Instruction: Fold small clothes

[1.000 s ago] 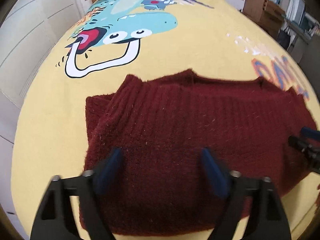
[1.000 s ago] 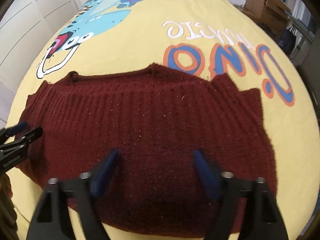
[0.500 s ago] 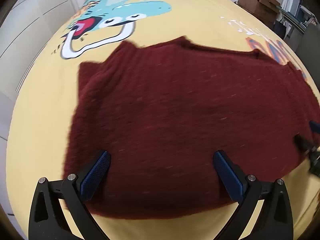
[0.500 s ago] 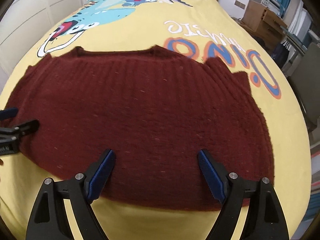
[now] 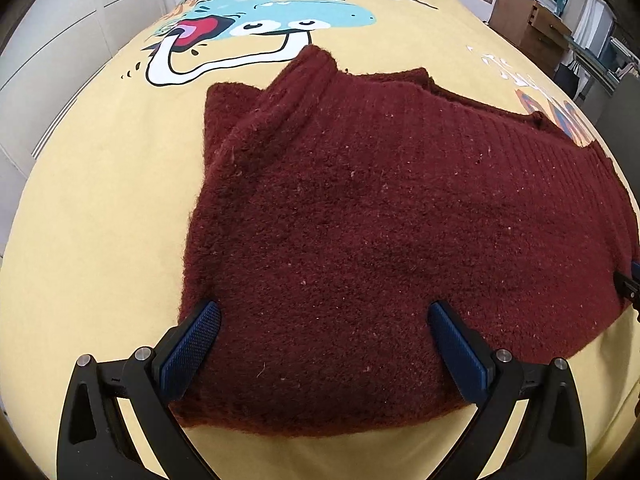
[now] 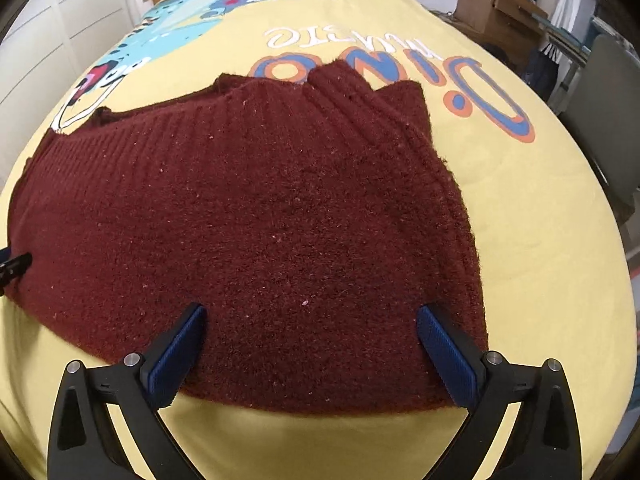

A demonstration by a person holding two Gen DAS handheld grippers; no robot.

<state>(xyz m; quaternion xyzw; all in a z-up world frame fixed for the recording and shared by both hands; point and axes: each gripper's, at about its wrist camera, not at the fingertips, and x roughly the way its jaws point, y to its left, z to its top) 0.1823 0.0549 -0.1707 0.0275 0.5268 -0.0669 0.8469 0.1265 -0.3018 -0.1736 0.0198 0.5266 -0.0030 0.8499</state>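
Note:
A dark red knitted sweater (image 5: pixel 380 220) lies flat on the yellow bed cover, sleeves folded in at both ends; it also shows in the right wrist view (image 6: pixel 260 220). My left gripper (image 5: pixel 324 344) is open and empty, fingers spread over the sweater's near left hem. My right gripper (image 6: pixel 312 344) is open and empty, spread over the near right hem. The right gripper's tip shows at the right edge of the left wrist view (image 5: pixel 630 284); the left gripper's tip shows at the left edge of the right wrist view (image 6: pixel 14 266).
The yellow bed cover (image 5: pixel 100 200) has a cartoon dinosaur print (image 5: pixel 280 20) and coloured lettering (image 6: pixel 460 80). White wardrobe doors (image 5: pixel 60 40) stand on the left. Cardboard boxes and shelves (image 6: pixel 500 12) stand to the right of the bed.
Both grippers have drawn back toward the near hem and stand open wider. The sweater's near edge now lies flat under the fingers, and the views have steadied.

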